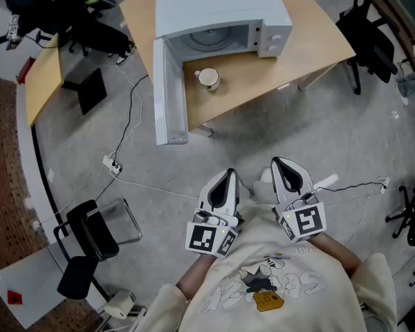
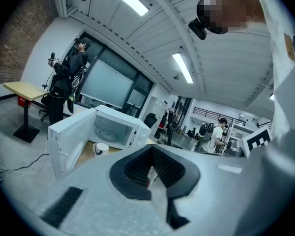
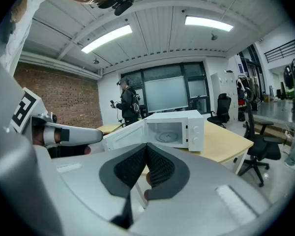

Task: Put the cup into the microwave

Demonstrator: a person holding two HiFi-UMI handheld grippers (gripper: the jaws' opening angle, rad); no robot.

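A white microwave (image 1: pixel 221 12) stands on a wooden table (image 1: pixel 311 43) with its door (image 1: pixel 167 92) swung wide open; it also shows in the left gripper view (image 2: pixel 115 129) and the right gripper view (image 3: pixel 174 129). A white cup (image 1: pixel 208 79) sits on the table in front of the open cavity, and I also see the cup (image 2: pixel 101 149) past the door. Both grippers hang close to the person's chest, well short of the table. My left gripper (image 1: pixel 226 178) is shut and holds nothing. My right gripper (image 1: pixel 285 169) is shut and holds nothing.
Cables and a power strip (image 1: pixel 111 164) lie on the grey floor left of me. Black chairs stand at lower left (image 1: pixel 90 237) and upper right (image 1: pixel 370 40). A second wooden desk (image 1: pixel 45 78) stands at the left. People stand in the background (image 2: pixel 64 85).
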